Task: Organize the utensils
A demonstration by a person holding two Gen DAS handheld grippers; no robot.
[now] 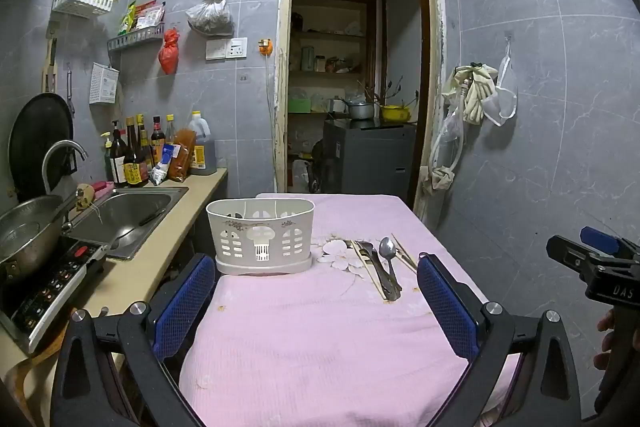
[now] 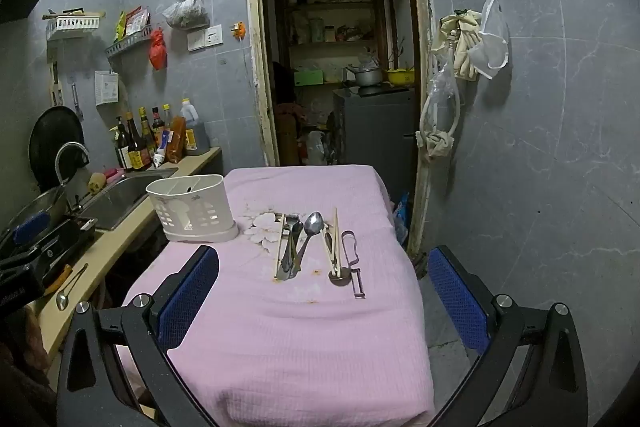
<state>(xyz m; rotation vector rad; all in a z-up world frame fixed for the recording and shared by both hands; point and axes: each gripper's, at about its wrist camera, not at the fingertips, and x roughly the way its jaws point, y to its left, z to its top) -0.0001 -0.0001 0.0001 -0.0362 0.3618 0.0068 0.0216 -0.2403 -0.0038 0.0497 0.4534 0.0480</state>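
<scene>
Hovering over the near end of the pink-covered surface (image 2: 288,327), both grippers are waiting with jaws spread wide and holding nothing: the left gripper (image 1: 316,291) and the right gripper (image 2: 324,291). Nearly everything is remaining to be done. The spoon (image 2: 311,231), fork (image 2: 289,243), chopsticks (image 2: 336,241) and peeler (image 2: 354,263) are lying loose on the cloth, just right of the white utensil holder (image 2: 192,211), which is showing only something dark inside.
</scene>
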